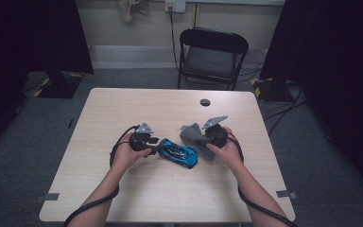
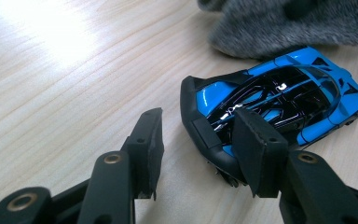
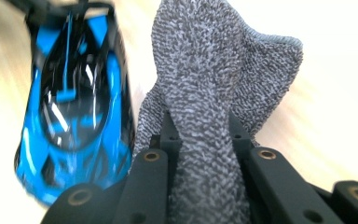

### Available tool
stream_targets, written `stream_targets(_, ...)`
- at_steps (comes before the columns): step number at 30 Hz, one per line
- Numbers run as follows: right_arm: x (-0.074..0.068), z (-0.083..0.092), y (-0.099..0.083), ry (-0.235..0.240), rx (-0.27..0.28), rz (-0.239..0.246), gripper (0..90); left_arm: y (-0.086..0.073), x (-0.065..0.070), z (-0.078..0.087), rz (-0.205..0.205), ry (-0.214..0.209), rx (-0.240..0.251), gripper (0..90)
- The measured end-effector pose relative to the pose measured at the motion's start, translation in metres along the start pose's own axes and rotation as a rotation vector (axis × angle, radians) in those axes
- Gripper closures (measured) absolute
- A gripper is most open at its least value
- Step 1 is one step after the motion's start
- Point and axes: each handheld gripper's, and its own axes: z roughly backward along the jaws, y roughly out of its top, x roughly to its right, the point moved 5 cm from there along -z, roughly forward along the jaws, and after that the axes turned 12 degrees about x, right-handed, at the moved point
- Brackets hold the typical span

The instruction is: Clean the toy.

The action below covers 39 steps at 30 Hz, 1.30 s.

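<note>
A blue and black toy car (image 1: 179, 152) lies on the wooden table (image 1: 170, 104) between my two grippers. My left gripper (image 1: 152, 142) is at the car's rear end. In the left gripper view the jaws of the left gripper (image 2: 203, 135) stand apart around the rear corner of the car (image 2: 279, 93). One pad overlaps its side and the other stays clear of it. My right gripper (image 1: 205, 138) is shut on a grey fuzzy cloth (image 1: 192, 135), just right of the car. In the right gripper view the cloth (image 3: 209, 84) bunches up between the jaws of the right gripper (image 3: 203, 135), beside the car (image 3: 74, 116).
A round dark cable hole (image 1: 205, 102) sits near the table's far edge. A black folding chair (image 1: 212, 52) stands behind the table. Both cables trail off the near edge by the person's forearms. In the left gripper view the cloth (image 2: 284, 23) lies beyond the car.
</note>
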Motion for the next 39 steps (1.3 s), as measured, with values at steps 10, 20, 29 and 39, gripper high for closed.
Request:
stream_targets(10,-0.003,-0.034,0.039,-0.014,0.065,-0.015,76.0,0.000,0.001,0.000,0.001,-0.008,0.004,55.9)
stream_targets(20,-0.027,-0.073,0.042,0.042,0.026,0.009,76.0,-0.001,0.001,-0.001,0.013,-0.014,0.009,55.8)
stream_targets(29,-0.027,-0.072,0.028,0.101,0.003,-0.006,75.6,0.000,0.003,-0.002,0.010,-0.019,0.004,55.7)
stream_targets(39,-0.022,-0.061,0.019,0.110,-0.014,-0.004,75.1,0.001,0.004,-0.003,0.008,-0.015,-0.004,55.4)
